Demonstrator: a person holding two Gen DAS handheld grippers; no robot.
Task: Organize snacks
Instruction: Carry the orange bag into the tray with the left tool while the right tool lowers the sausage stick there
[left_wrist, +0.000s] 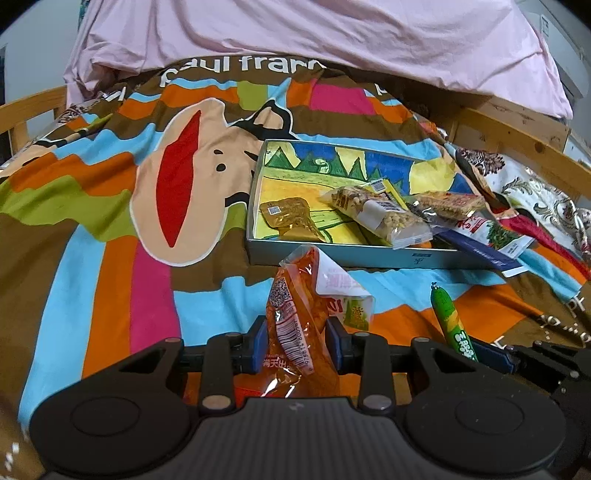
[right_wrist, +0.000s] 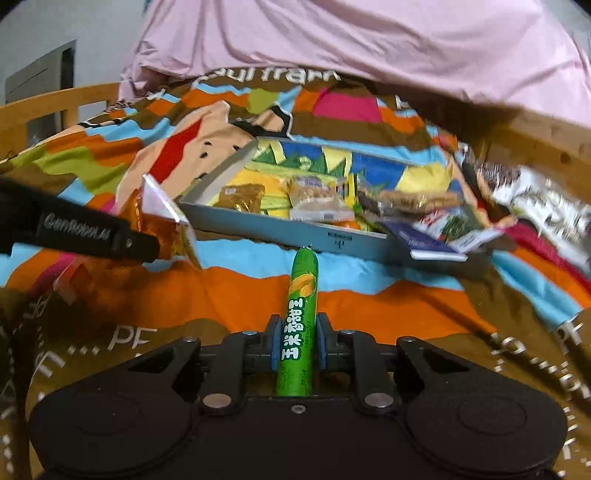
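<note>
My left gripper (left_wrist: 297, 332) is shut on an orange snack packet (left_wrist: 295, 306), which stands upright between the blue pads. In the right wrist view that same orange packet (right_wrist: 162, 221) shows at the left. My right gripper (right_wrist: 297, 339) is shut on a green corn sausage stick (right_wrist: 303, 288) that points forward toward the box. A shallow grey box (left_wrist: 332, 254) with a painted landscape floor lies just ahead on the bed. It holds a brown packet (left_wrist: 290, 216), a nut bar packet (left_wrist: 380, 214) and several more snacks piled at its right end.
Everything lies on a striped cartoon blanket (left_wrist: 110, 240). A pink quilt (left_wrist: 314, 29) is heaped behind the box. Wooden bed rails (left_wrist: 517, 129) run along the right and the far left. A patterned cloth (left_wrist: 535, 192) lies right of the box.
</note>
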